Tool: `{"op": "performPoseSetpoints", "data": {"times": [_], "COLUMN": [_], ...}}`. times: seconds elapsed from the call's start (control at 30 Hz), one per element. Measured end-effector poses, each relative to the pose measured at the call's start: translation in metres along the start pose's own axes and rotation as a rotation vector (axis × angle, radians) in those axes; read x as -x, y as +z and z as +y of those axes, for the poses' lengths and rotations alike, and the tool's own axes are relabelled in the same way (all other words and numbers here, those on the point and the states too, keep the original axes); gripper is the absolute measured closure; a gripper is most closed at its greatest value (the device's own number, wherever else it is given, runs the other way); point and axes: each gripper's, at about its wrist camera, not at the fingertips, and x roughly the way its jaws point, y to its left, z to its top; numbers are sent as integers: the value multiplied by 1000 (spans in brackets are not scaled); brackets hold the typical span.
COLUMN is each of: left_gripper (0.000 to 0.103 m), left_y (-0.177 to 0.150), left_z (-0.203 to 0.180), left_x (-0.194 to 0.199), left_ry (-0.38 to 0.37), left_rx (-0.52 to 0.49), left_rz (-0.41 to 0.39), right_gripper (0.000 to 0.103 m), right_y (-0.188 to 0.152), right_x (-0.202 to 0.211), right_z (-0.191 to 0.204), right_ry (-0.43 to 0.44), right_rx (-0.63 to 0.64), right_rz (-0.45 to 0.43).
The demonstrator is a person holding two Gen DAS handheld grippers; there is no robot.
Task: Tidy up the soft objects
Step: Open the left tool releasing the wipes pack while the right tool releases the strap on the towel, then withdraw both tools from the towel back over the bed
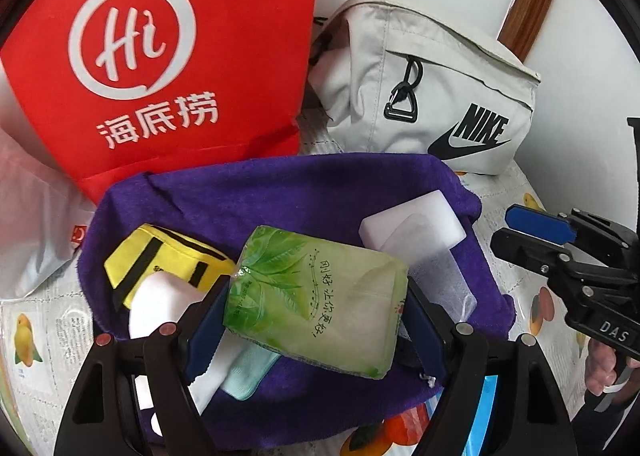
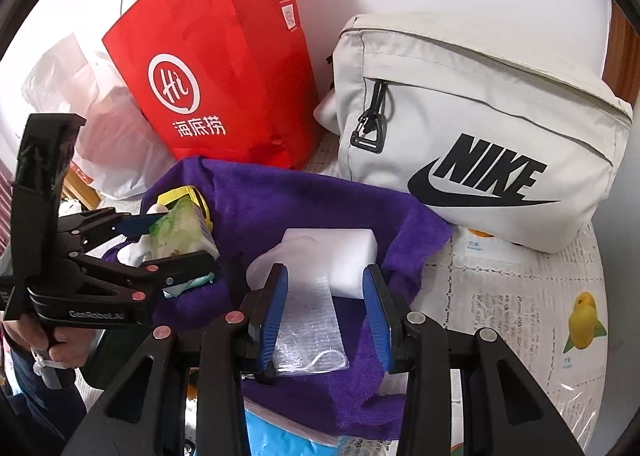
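My left gripper point(image 1: 316, 308) is shut on a green tissue pack point(image 1: 320, 296) and holds it over the purple towel point(image 1: 280, 188). The pack also shows in the right wrist view point(image 2: 180, 232). On the towel lie a yellow pouch point(image 1: 168, 260), white and mint socks point(image 1: 240, 372), a white sponge block point(image 1: 412, 220) and a clear plastic packet point(image 1: 444, 280). My right gripper point(image 2: 326, 312) is open, its blue pads either side of the clear packet point(image 2: 308, 328), just before the sponge block point(image 2: 332, 252).
A red paper bag point(image 1: 172, 56) and a cream Nike bag point(image 1: 432, 96) stand behind the towel against the wall. A white plastic bag point(image 1: 28, 224) lies at the left. The table has a newsprint cloth with bird prints point(image 2: 520, 296).
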Motion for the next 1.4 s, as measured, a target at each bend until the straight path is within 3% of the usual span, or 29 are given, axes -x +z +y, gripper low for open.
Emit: {"op": "performPoseSetpoints", "data": {"times": [0.23, 0.77, 1.07, 1.4], "left_gripper": [7, 8, 8, 8], "left_y": [2, -8, -49, -122], "left_z": [4, 4, -1, -6], "left_x": [-12, 40, 100, 158], "left_ry": [-30, 15, 44, 70], "left_rx": [52, 55, 70, 127], "left_rz": [25, -12, -56, -80], "right_gripper": [60, 60, 60, 60], "right_y": [-1, -12, -47, -102], "right_x": [-7, 32, 78, 123], "right_z": [0, 14, 44, 87], "right_ry": [7, 6, 35, 62], "right_rx": [-2, -8, 0, 61], "right_rz": [15, -21, -51, -50]}}
